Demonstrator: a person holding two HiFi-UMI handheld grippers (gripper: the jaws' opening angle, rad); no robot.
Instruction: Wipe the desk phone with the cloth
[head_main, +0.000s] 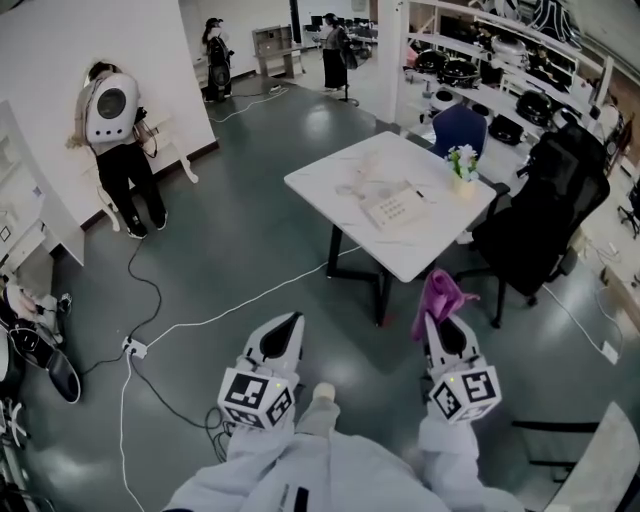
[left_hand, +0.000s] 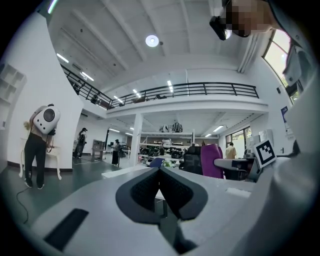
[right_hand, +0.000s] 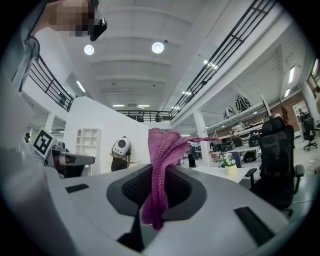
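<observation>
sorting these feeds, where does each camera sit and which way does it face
Head view: person's head, steeply down at the white table; left gripper, right gripper, sleeves show.
Left gripper view: on that gripper, level, along its shut, empty jaws.
Right gripper view: on that gripper, along jaws shut on the purple cloth.
Shared by all: the person with the backpack.

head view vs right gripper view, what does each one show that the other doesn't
Only the head view: the phone lying on the table, and a power strip on the floor. Only the right gripper view: the ceiling lights, and a close look at the right gripper, its jaws shut on the cloth. Both: cloth, plant, black chair.
</observation>
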